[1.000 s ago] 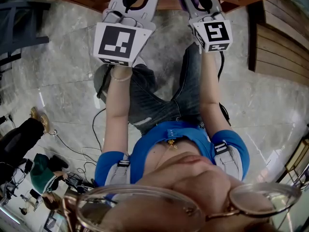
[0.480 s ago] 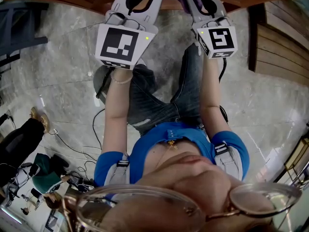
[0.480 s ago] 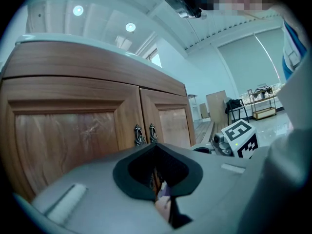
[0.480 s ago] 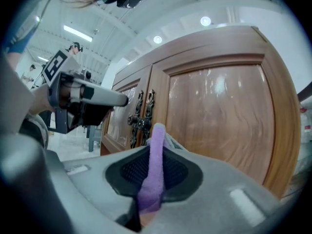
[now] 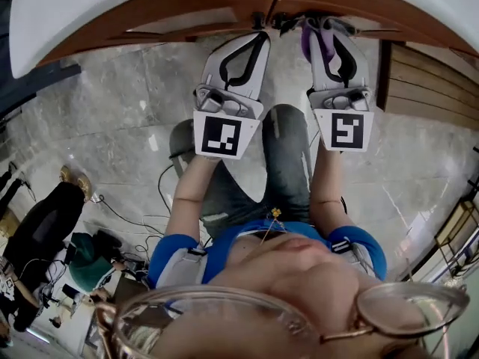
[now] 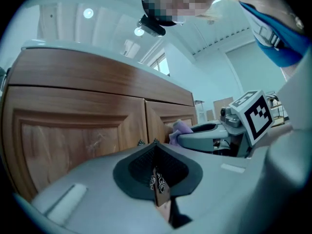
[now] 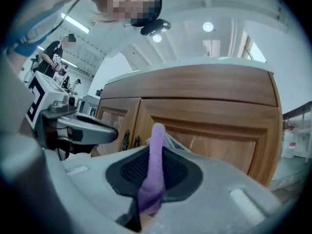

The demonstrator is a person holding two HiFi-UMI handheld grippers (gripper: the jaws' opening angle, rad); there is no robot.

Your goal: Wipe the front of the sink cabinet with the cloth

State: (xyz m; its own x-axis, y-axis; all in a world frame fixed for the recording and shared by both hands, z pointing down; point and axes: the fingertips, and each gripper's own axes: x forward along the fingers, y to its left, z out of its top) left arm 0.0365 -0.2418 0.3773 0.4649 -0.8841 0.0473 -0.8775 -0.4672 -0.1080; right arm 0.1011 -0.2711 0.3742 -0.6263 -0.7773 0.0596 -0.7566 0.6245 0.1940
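Observation:
The wooden sink cabinet [image 5: 187, 10] runs across the top under a white counter [image 5: 75, 6]. My right gripper [image 5: 320, 27] is shut on a purple cloth [image 5: 308, 43], its tip close to the door front. In the right gripper view the cloth [image 7: 155, 169] stands up between the jaws before the panelled door [image 7: 219, 130]. My left gripper [image 5: 263, 30] is shut, with its tip by the dark door handles [image 5: 273, 19]. In the left gripper view its jaws [image 6: 155, 143] meet; a thin slit shows a sliver of wood and metal ornament [image 6: 157, 184].
Grey marble floor [image 5: 112, 111] lies below. A slatted wooden panel [image 5: 426, 73] stands at the right. Cables [image 5: 120, 223] and a dark chair [image 5: 37, 230] sit at the left. A bottle [image 7: 291, 143] stands right of the cabinet.
Both grippers have moved forward and closer together, up to the cabinet doors. The view has lifted, so more of the cabinet and the white counter shows.

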